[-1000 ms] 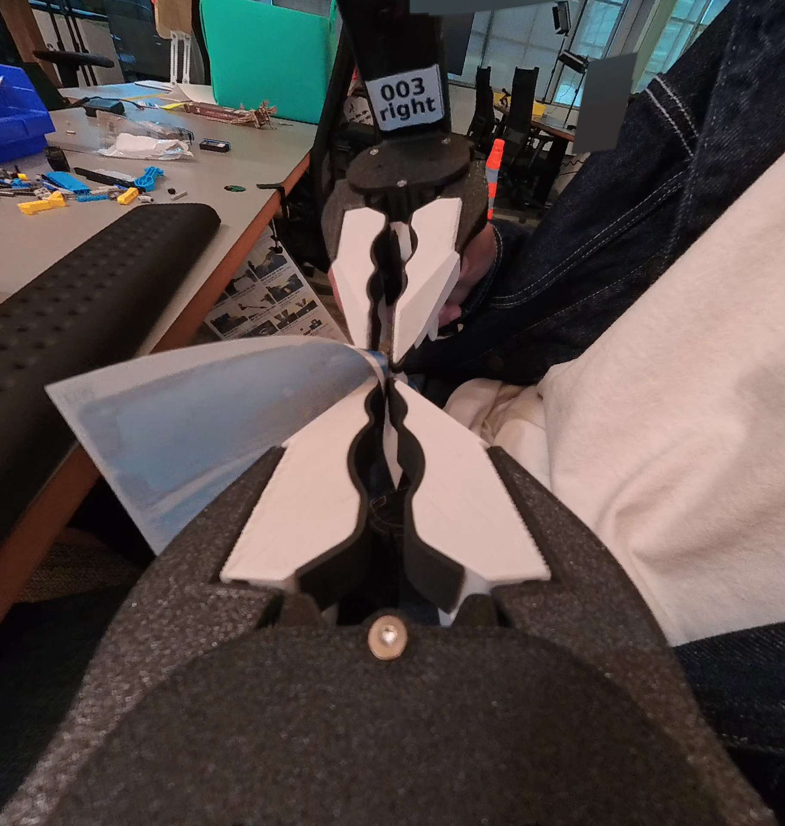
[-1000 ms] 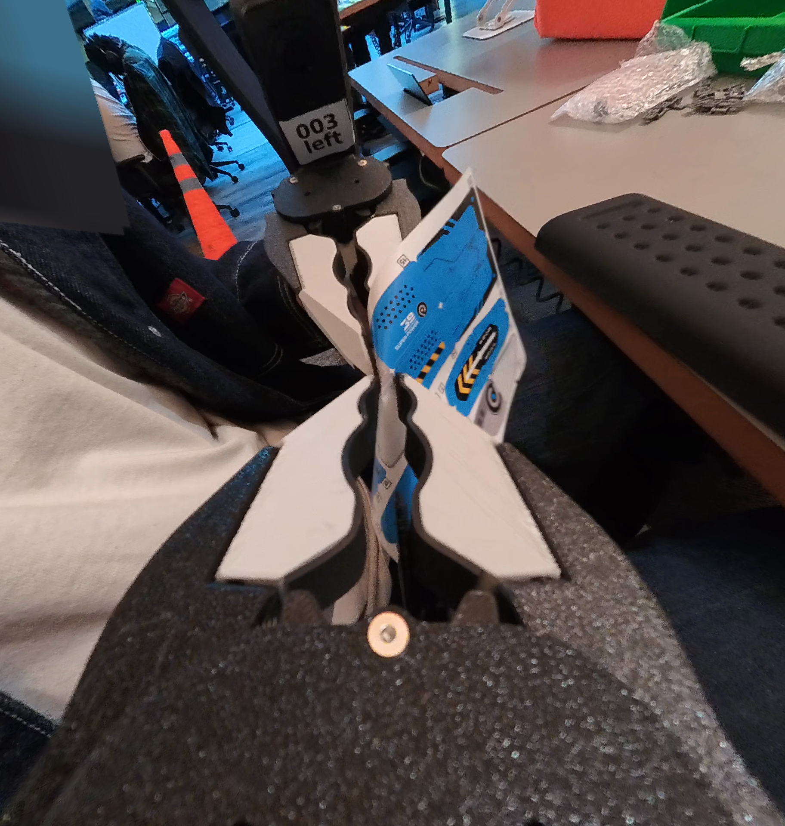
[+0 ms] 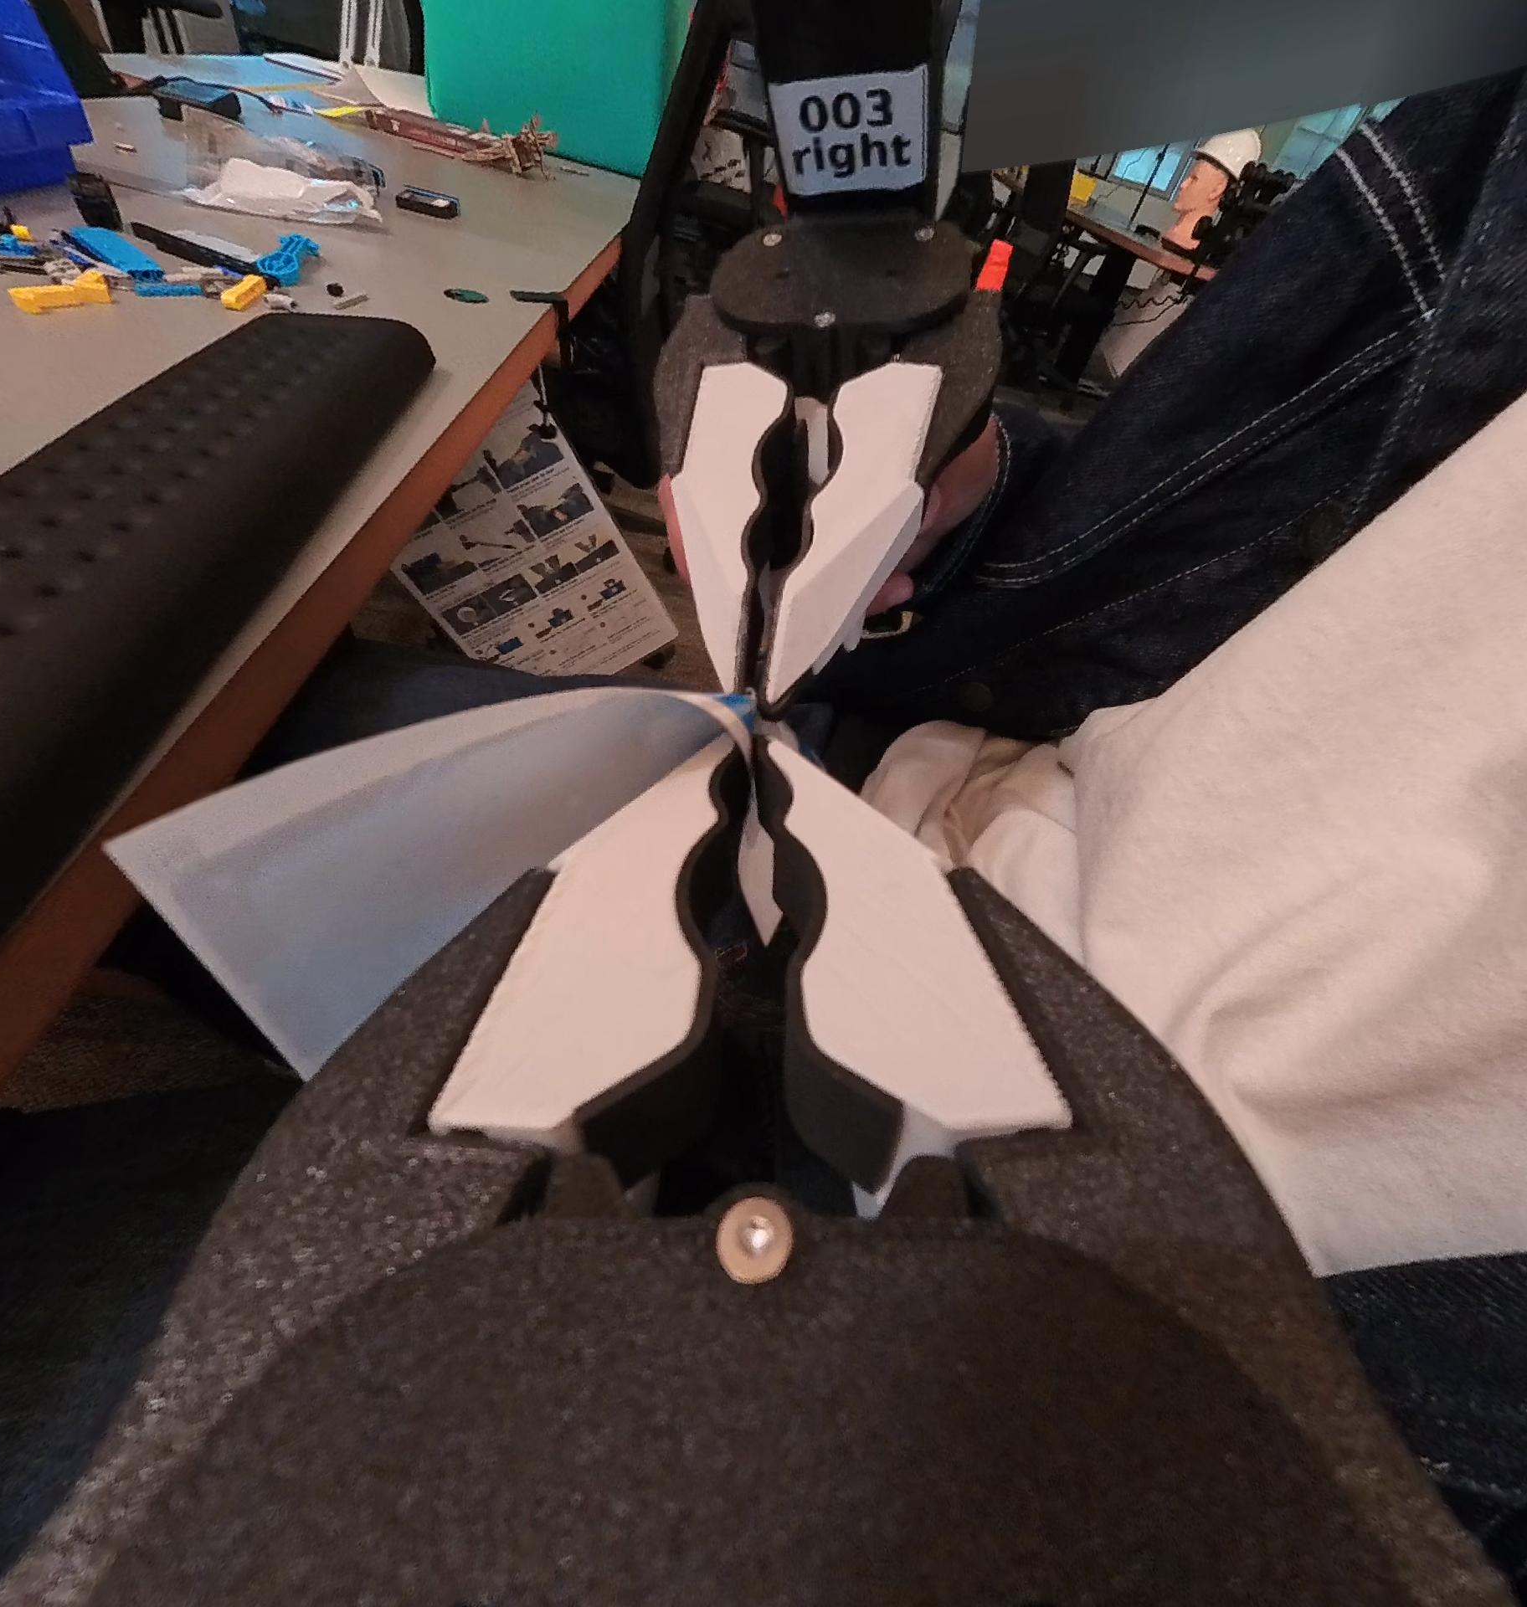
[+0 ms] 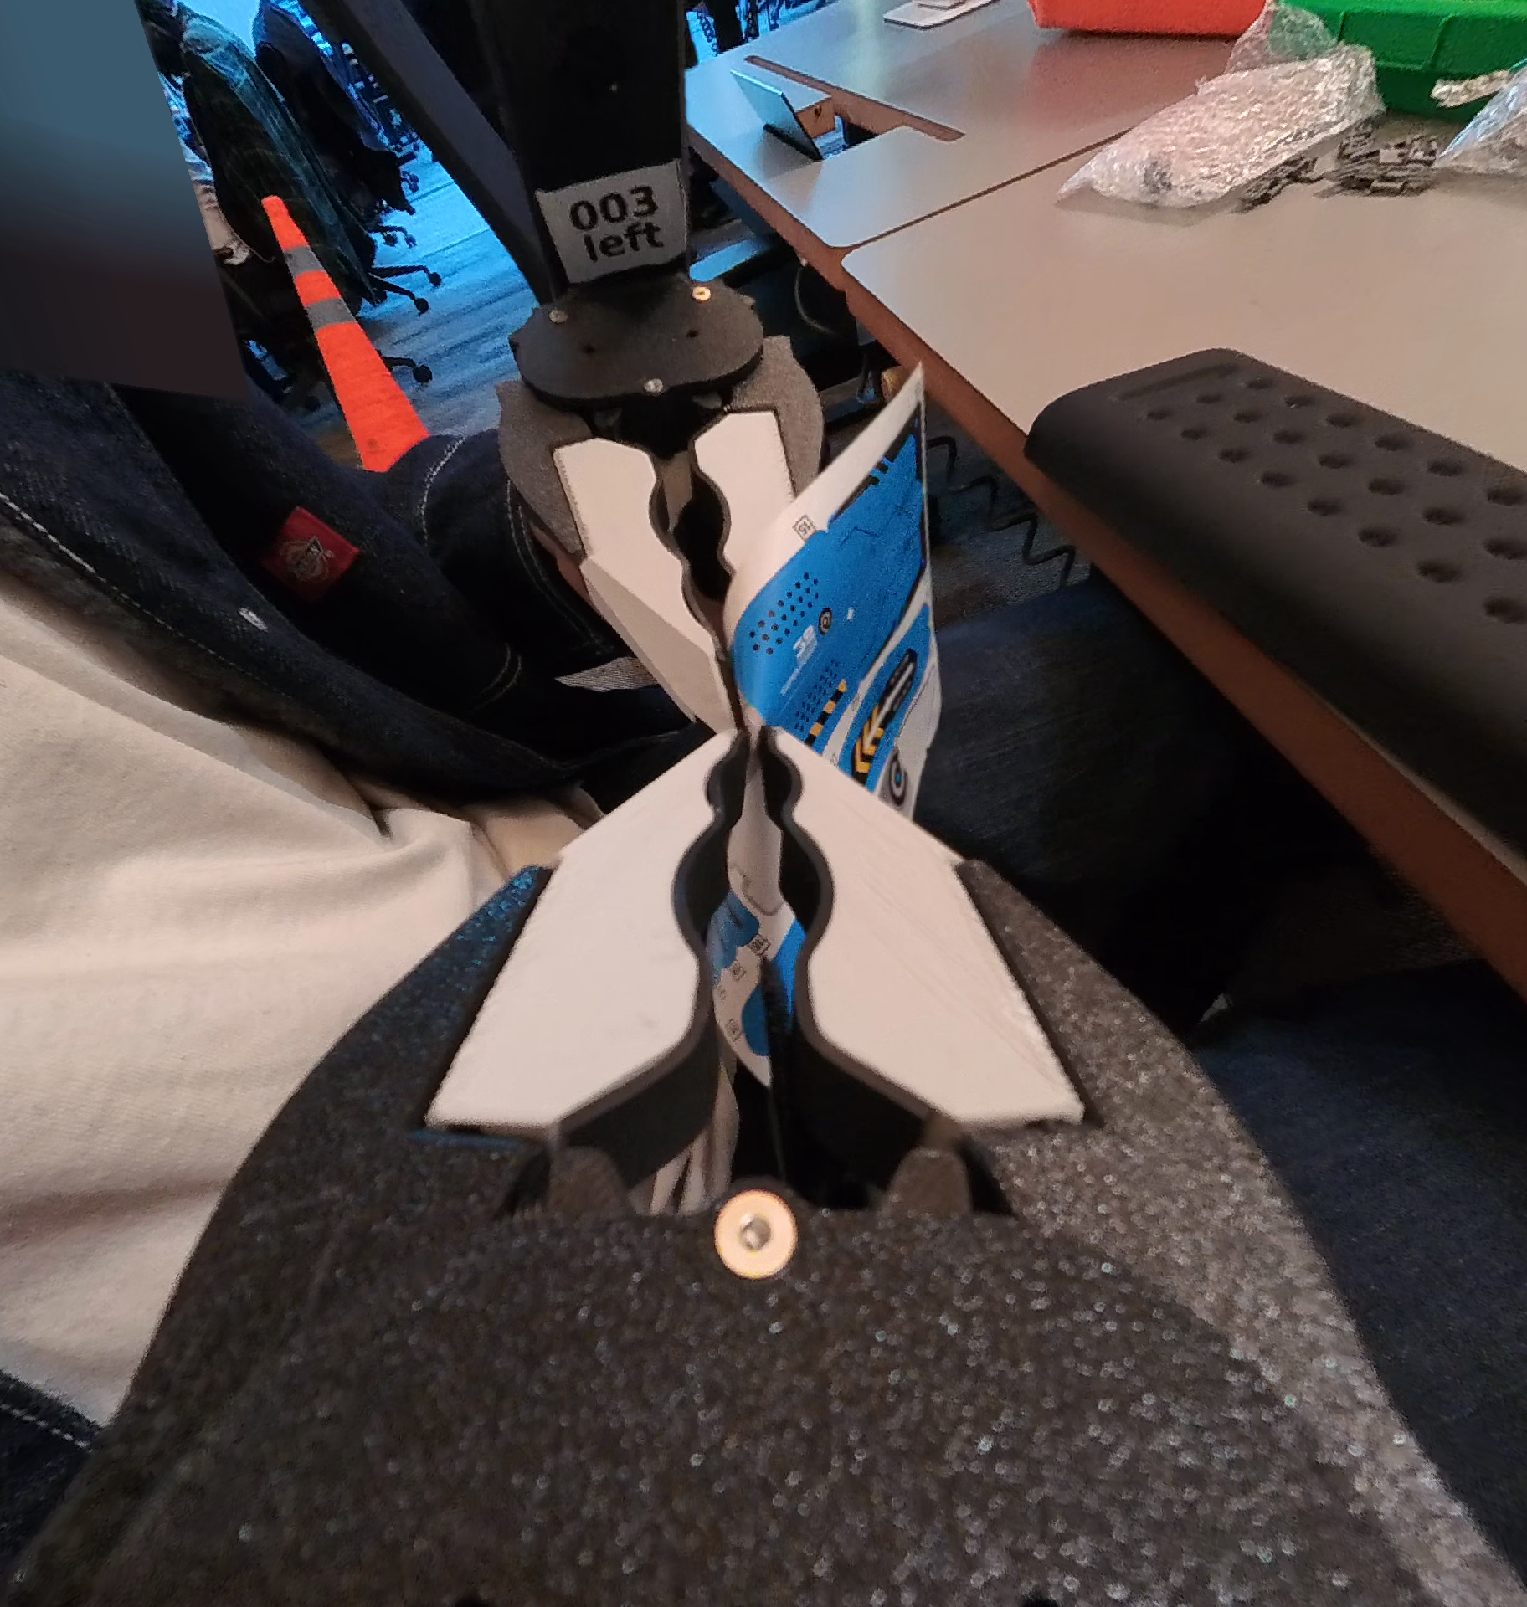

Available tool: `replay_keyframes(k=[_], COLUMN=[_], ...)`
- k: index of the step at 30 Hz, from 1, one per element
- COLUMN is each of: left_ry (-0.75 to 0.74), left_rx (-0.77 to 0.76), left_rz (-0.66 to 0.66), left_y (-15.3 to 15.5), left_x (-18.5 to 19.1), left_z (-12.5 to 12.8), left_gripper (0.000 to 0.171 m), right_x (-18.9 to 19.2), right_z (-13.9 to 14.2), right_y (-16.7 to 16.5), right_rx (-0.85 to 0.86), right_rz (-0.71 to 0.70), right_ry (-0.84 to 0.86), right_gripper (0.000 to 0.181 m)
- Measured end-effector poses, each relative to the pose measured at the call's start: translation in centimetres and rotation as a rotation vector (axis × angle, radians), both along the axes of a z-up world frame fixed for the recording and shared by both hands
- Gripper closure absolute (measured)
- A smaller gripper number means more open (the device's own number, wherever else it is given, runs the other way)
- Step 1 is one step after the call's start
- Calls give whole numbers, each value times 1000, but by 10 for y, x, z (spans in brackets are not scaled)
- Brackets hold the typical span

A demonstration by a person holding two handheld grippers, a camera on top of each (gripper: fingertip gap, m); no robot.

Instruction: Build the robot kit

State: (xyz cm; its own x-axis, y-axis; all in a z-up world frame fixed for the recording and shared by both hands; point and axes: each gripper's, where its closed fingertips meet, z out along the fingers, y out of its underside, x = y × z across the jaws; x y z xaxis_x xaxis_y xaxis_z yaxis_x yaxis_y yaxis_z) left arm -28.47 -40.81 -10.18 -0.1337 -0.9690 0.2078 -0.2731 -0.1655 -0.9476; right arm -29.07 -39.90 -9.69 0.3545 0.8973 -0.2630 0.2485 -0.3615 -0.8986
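Paper fills the space between the two grippers: a glossy sheet (image 4: 838,635), printed blue, white and black on one face and plain pale on the other (image 3: 377,870), is pinched at one corner by both tools. The left gripper (image 3: 753,748) is clamped tight on that corner, with a sliver of the sheet caught between its jaws. The right gripper (image 4: 751,748) meets it tip to tip, also closed on the sheet, part of which runs back between its fingers (image 4: 621,956). From the shared pinch point the sheet fans out toward the desk (image 3: 447,252), its long axis roughly level and pointing at the desk edge, the free end curling. A black perforated pad (image 4: 1351,556) lies along the desk edge near the sheet but apart from it. Both tools hang over the lap of a person in a white shirt (image 3: 1308,826) and dark denim jacket (image 3: 1264,365).
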Motion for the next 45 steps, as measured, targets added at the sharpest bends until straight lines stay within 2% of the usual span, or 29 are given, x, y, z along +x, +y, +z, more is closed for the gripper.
replay_keyframes(k=[12,21,22,24,27,30,32,36,42,45], left_ry=[41,125,119,95,36,13,5,-35,-38,-52], left_rx=[0,-77,-111,-227,-395,-524,-585,-771,-819,-782], left_rz=[21,65,64,41,22,61,90,113,214,204], left_y=[4,8,8,5,7,19,25,34,52,52], left_x=[-1,4,4,4,5,6,6,6,-1,-3], left_z=[-8,-20,-19,-13,-6,-8,-12,-12,-21,-16], left_gripper=[171,171,171,149,141,151,171,171,171,171], right_x=[3,7,8,10,12,13,13,13,12,12], right_z=[-6,-19,-19,-20,-25,-29,-29,-23,-24,-24], right_y=[4,12,12,13,15,18,17,20,17,21], right_rx=[3,152,166,205,290,363,400,509,642,566], right_rz=[-15,-64,-64,-73,-80,-89,-84,-104,-92,-131], right_ry=[-23,-200,-208,-240,-330,-405,-423,-465,-560,-510], right_gripper=[180,181,181,181,181,181,181,181,181,181])
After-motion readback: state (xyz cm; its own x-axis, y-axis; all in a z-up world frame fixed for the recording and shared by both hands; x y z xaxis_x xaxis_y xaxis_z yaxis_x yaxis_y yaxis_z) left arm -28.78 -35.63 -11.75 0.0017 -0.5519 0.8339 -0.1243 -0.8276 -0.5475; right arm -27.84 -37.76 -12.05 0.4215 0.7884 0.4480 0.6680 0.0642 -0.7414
